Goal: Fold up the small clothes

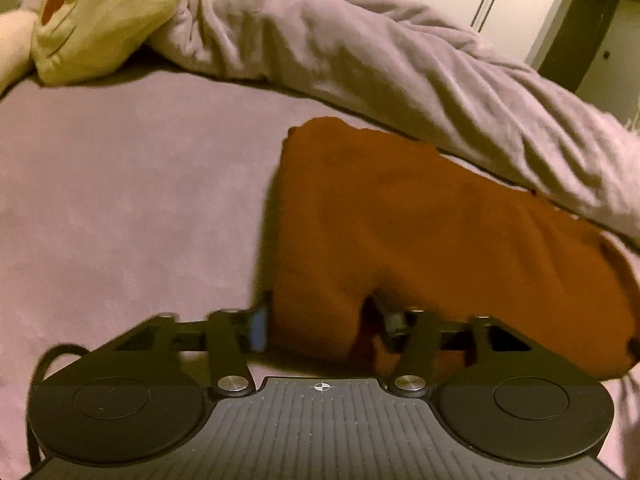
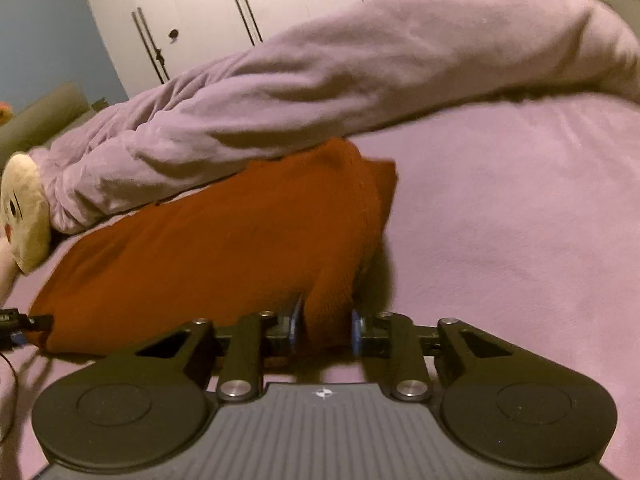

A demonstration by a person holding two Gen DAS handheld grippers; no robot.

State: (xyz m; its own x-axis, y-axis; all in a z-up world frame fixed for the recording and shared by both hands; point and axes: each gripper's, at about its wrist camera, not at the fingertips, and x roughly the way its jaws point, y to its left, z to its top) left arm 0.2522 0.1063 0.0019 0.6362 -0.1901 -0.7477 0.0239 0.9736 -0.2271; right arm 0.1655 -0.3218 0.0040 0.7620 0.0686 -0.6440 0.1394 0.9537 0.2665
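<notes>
A rust-orange garment [image 1: 420, 232] lies on the pink bed sheet [image 1: 120, 208], its far edge against a rumpled lilac blanket. My left gripper [image 1: 320, 320] holds the garment's near left corner, with cloth bunched between the jaws. In the right wrist view the same garment [image 2: 224, 248] stretches away to the left. My right gripper [image 2: 325, 330] grips its near right corner, with a fold of cloth between the blue pads [image 2: 295, 326]. The tip of the left gripper [image 2: 24, 324] shows at the far left edge, at the garment's other corner.
A rumpled lilac blanket [image 1: 400, 68] runs across the bed behind the garment. A cream plush toy with a face [image 1: 100, 12] lies at the blanket's left end. White wardrobe doors [image 2: 248, 8] stand beyond the bed. Open pink sheet [image 2: 520, 220] lies to the right.
</notes>
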